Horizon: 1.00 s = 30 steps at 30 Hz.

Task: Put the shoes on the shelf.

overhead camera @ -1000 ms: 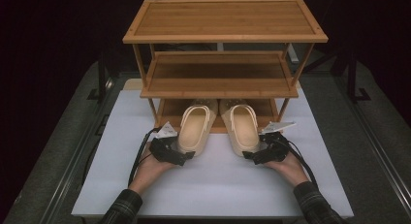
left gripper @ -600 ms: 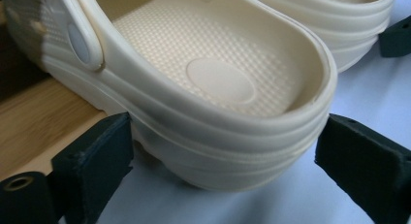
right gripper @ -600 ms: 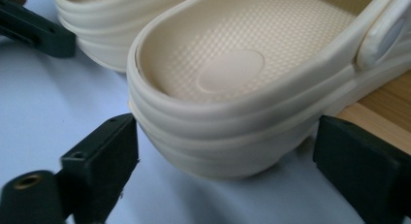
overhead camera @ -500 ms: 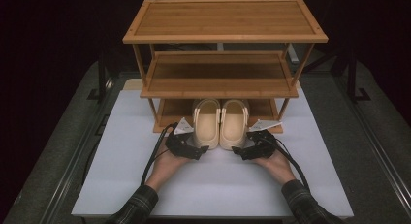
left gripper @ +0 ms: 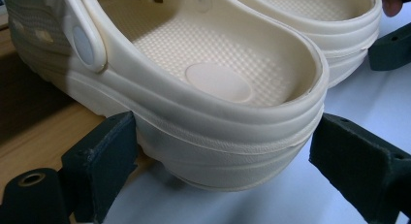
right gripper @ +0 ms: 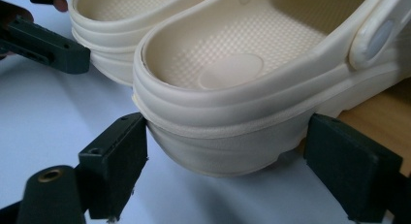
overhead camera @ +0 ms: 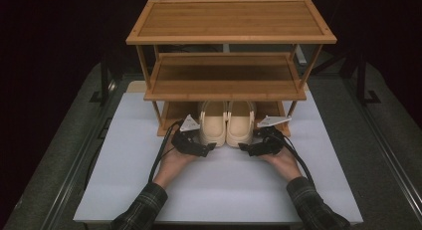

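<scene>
Now, in the high view, the two cream clogs sit side by side with toes under the rack's bottom shelf, heels sticking out over the white desk. A second ago they lay apart and splayed, farther out on the desk; half a second ago they were already paired and part-way in. The left clog and right clog have since gone deeper, so the stowing looks nearly done, perhaps one last nudge to go. The left hand-held gripper and right hand-held gripper sit at the heels.

In the left gripper view, the jaws are spread either side of the left clog's heel. The left-side pad sits right against the sole; whether it touches I cannot tell. The other pad stands clear. Wood shows under the clog's forepart.

In the right gripper view, the jaws are likewise spread around the right clog's heel, not pinching it.

No brand or writing can be read: the heel ovals and strap rivets look blank.
</scene>
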Each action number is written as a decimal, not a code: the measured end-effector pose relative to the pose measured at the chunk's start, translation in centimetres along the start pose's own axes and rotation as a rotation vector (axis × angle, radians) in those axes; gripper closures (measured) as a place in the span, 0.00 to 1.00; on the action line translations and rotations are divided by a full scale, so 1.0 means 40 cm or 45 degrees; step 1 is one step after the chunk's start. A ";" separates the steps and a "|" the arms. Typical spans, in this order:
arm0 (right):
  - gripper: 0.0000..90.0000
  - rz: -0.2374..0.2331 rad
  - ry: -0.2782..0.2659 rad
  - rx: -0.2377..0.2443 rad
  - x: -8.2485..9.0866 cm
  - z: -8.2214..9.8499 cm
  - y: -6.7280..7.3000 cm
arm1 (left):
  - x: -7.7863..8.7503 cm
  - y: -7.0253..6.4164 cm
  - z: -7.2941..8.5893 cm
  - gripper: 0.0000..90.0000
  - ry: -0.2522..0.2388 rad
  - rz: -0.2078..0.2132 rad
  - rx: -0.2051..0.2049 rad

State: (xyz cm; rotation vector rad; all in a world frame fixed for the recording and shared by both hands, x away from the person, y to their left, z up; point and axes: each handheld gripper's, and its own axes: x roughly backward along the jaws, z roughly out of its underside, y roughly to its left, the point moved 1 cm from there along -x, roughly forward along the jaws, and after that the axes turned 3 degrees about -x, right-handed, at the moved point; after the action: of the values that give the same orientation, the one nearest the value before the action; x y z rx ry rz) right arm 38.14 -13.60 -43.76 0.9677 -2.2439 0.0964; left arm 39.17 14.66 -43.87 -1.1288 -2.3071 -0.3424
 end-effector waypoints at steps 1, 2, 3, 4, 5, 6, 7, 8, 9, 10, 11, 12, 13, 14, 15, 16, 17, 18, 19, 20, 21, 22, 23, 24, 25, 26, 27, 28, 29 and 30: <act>0.18 -0.001 -0.016 0.002 -0.002 -0.006 -0.005 | 0.000 0.000 0.000 0.11 0.000 0.000 0.000; 0.18 -0.001 -0.016 0.002 -0.002 -0.006 -0.005 | -0.002 0.007 -0.002 0.11 -0.011 0.005 0.012; 0.18 -0.008 -0.032 -0.006 -0.003 -0.010 -0.010 | -0.003 0.012 -0.004 0.11 -0.030 0.008 0.026; 0.18 -0.015 -0.035 -0.020 -0.004 -0.014 -0.016 | -0.006 0.017 -0.007 0.11 -0.030 0.011 0.031; 0.17 -0.012 -0.041 -0.011 -0.006 -0.025 -0.024 | -0.009 0.021 -0.009 0.11 -0.035 0.009 0.035; 0.17 -0.012 -0.041 -0.011 -0.006 -0.025 -0.024 | -0.011 0.026 -0.011 0.11 -0.036 0.011 0.038; 0.17 -0.005 -0.055 -0.002 -0.009 -0.036 -0.030 | -0.017 0.037 -0.014 0.11 -0.045 0.014 0.058; 0.17 -0.005 -0.055 -0.002 -0.009 -0.036 -0.030 | -0.017 0.037 -0.014 0.11 -0.045 0.014 0.058; 0.17 -0.006 -0.054 -0.007 -0.012 -0.040 -0.033 | -0.020 0.040 -0.016 0.11 -0.045 0.004 0.051; 0.17 0.012 -0.035 0.000 -0.022 -0.047 -0.037 | -0.025 0.040 -0.018 0.11 -0.036 -0.009 0.042; 0.17 0.025 -0.031 0.015 -0.028 -0.051 -0.039 | -0.035 0.043 -0.019 0.11 -0.029 -0.030 0.052; 0.17 0.025 -0.031 0.015 -0.028 -0.051 -0.039 | -0.035 0.043 -0.019 0.11 -0.029 -0.030 0.052; 0.17 0.040 -0.038 0.016 -0.038 -0.054 -0.047 | -0.045 0.054 -0.018 0.11 -0.030 -0.034 0.055; 0.17 0.040 -0.038 0.016 -0.038 -0.054 -0.047 | -0.045 0.054 -0.018 0.11 -0.030 -0.034 0.055; 0.18 0.043 -0.040 -0.004 -0.047 -0.053 -0.057 | -0.057 0.062 -0.019 0.11 -0.024 -0.032 0.047; 0.18 0.050 -0.041 -0.013 -0.051 -0.052 -0.060 | -0.063 0.064 -0.020 0.11 -0.021 -0.039 0.047; 0.18 0.061 -0.043 -0.015 -0.055 -0.051 -0.064 | -0.068 0.068 -0.020 0.12 -0.018 -0.038 0.047; 0.19 0.062 -0.046 -0.022 -0.058 -0.049 -0.068 | -0.072 0.070 -0.021 0.12 -0.018 -0.039 0.053; 0.19 0.066 -0.053 -0.030 -0.060 -0.048 -0.071 | -0.075 0.073 -0.022 0.12 -0.015 -0.038 0.057; 0.19 0.063 -0.052 -0.038 -0.063 -0.047 -0.075 | -0.079 0.074 -0.024 0.12 -0.012 -0.044 0.056; 0.19 0.067 -0.052 -0.042 -0.066 -0.046 -0.078 | -0.079 0.074 -0.024 0.12 -0.012 -0.044 0.056; 0.19 0.069 -0.050 -0.044 -0.069 -0.045 -0.081 | -0.085 0.074 -0.028 0.12 0.002 -0.057 0.051; 0.20 0.071 -0.049 -0.048 -0.073 -0.044 -0.084 | -0.090 0.076 -0.030 0.12 0.008 -0.062 0.049; 0.20 0.071 -0.049 -0.048 -0.073 -0.044 -0.084 | -0.090 0.076 -0.030 0.12 0.008 -0.062 0.049; 0.21 0.079 -0.037 -0.063 -0.078 -0.039 -0.087 | -0.096 0.079 -0.030 0.12 0.020 -0.072 0.031; 0.21 0.079 -0.037 -0.063 -0.078 -0.039 -0.087 | -0.096 0.079 -0.030 0.12 0.020 -0.072 0.031; 0.21 0.091 -0.034 -0.058 -0.081 -0.037 -0.090 | -0.098 0.080 -0.030 0.12 0.024 -0.067 0.032; 0.21 0.096 -0.039 -0.062 -0.082 -0.036 -0.091 | -0.098 0.082 -0.030 0.12 0.030 -0.060 0.022; 0.21 0.099 -0.041 -0.060 -0.082 -0.036 -0.091 | -0.099 0.081 -0.029 0.12 0.024 -0.073 0.021; 0.21 0.101 -0.041 -0.057 -0.082 -0.035 -0.091 | -0.097 0.082 -0.029 0.11 0.030 -0.070 0.015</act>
State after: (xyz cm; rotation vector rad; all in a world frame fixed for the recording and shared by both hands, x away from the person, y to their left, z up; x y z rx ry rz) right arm 42.97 -13.74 -45.40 0.8623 -2.3042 0.0664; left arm 44.12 13.63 -45.19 -1.0515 -2.3197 -0.3605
